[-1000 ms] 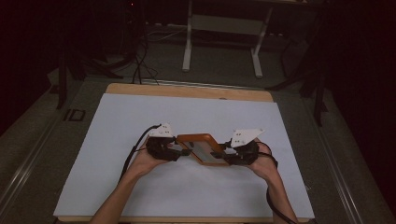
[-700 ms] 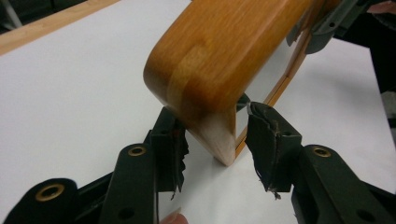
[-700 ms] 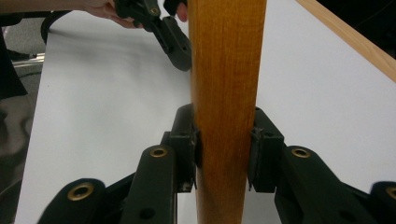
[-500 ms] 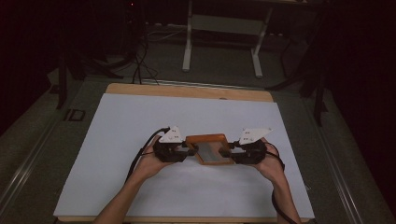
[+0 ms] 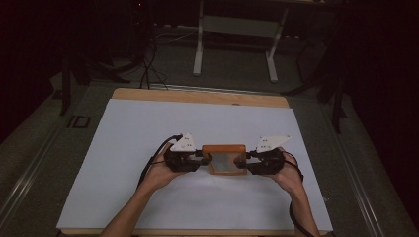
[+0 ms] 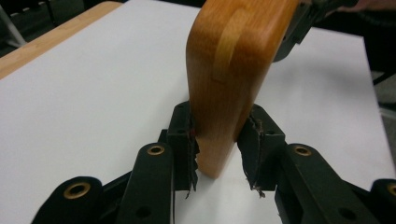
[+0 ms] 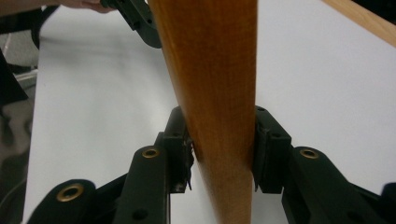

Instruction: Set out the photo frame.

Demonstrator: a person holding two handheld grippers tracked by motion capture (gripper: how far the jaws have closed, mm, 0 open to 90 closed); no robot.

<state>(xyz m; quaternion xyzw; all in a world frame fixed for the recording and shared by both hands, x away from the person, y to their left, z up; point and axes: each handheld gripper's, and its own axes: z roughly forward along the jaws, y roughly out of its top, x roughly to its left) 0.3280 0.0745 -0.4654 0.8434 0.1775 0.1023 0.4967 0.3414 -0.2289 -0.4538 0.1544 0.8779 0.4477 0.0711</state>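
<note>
A flat wooden frame with a grey middle is held between both grippers over the white sheet, lying square to the table's front edge. My left gripper grips its left edge. In the left gripper view the wood runs up between the jaws, which have just been closing, and the pads press on it. My right gripper holds the opposite edge. Its jaws have just opened a little, and the pads still bear on the wood.
The white sheet covers a wooden table whose far edge shows bare. Behind it stand a metal frame's legs and floor cables. A cable trails from the left gripper.
The frame lay slanted a second ago and now sits square. Both hands shifted slightly right with it, and the left gripper's jaws narrowed onto the frame's edge.
</note>
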